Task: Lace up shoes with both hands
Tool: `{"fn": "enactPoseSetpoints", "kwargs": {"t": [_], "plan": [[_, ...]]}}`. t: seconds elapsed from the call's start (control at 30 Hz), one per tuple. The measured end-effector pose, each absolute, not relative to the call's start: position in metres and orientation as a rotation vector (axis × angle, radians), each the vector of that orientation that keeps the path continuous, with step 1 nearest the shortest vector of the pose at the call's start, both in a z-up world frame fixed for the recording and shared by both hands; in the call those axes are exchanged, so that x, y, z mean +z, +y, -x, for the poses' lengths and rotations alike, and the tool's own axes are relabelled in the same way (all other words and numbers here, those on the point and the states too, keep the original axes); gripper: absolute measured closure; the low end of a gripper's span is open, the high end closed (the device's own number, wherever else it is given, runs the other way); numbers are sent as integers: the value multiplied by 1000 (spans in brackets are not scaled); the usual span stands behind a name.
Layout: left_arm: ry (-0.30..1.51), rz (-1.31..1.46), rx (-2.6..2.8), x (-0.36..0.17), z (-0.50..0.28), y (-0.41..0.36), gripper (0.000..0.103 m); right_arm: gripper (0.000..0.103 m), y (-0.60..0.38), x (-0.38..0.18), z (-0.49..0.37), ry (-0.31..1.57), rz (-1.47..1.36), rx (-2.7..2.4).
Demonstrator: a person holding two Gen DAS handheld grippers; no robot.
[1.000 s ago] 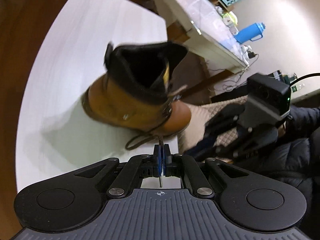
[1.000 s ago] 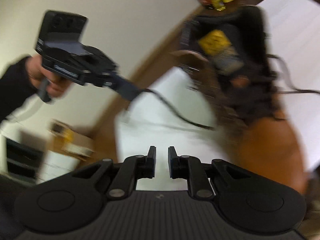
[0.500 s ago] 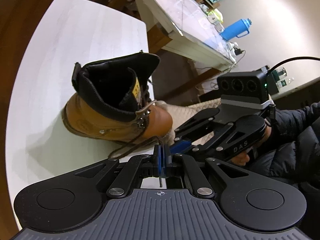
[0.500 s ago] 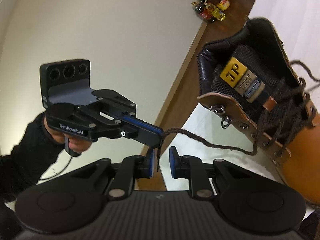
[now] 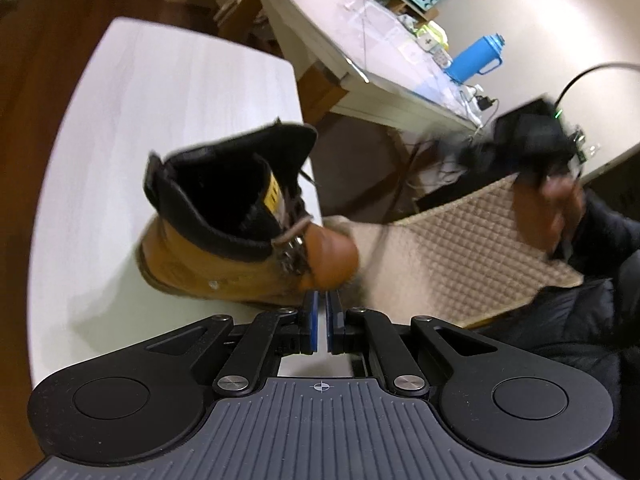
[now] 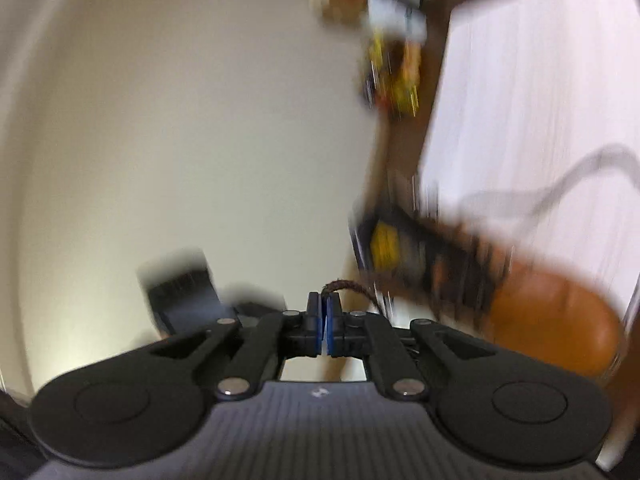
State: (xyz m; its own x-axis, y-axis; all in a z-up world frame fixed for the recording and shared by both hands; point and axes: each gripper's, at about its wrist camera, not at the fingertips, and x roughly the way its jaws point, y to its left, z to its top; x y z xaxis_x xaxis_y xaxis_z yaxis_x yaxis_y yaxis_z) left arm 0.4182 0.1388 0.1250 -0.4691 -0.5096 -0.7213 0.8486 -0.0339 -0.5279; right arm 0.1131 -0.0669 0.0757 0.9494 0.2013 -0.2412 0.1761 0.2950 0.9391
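The tan work boot [image 5: 240,240] stood on the white table [image 5: 140,120] near its edge, collar toward the left wrist camera. The right gripper [image 6: 324,308] was clamped on the brown lace [image 6: 348,286], which ran across to the boot. The left gripper [image 5: 320,308] showed a narrow gap with nothing between its pads, jaws opening.

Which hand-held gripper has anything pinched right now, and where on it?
Right hand-held gripper is shut on the brown shoelace, near its free end, which runs back to the boot. Left hand-held gripper holds nothing; its jaws are parting.
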Motion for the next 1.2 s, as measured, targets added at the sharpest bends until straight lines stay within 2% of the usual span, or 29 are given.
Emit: {"fn": "enactPoseSetpoints", "kwargs": {"t": [0.13,0.2,0.27,0.37,0.57,0.73,1.2], "plan": [[1098,-419,-1719,142,-414,123,101,100,-96,114,-76,80,-1188,-125],[1091,-430,-1713,144,-416,113,100,100,-99,111,-76,83,-1165,-166],[1109,-449,-1682,140,-418,99,100,100,-96,94,-84,158,-1197,-178],[1161,-528,-1618,125,-419,74,100,100,-80,43,-115,373,-1277,-164],[1197,-707,-1671,108,-401,58,100,100,-53,-2,-156,547,-1309,-100],[1136,-780,-1741,113,-397,65,101,100,-47,-20,-178,623,-1302,-44],[1159,-705,-1727,111,-402,74,101,100,-41,-48,-228,786,-1287,108]]}}
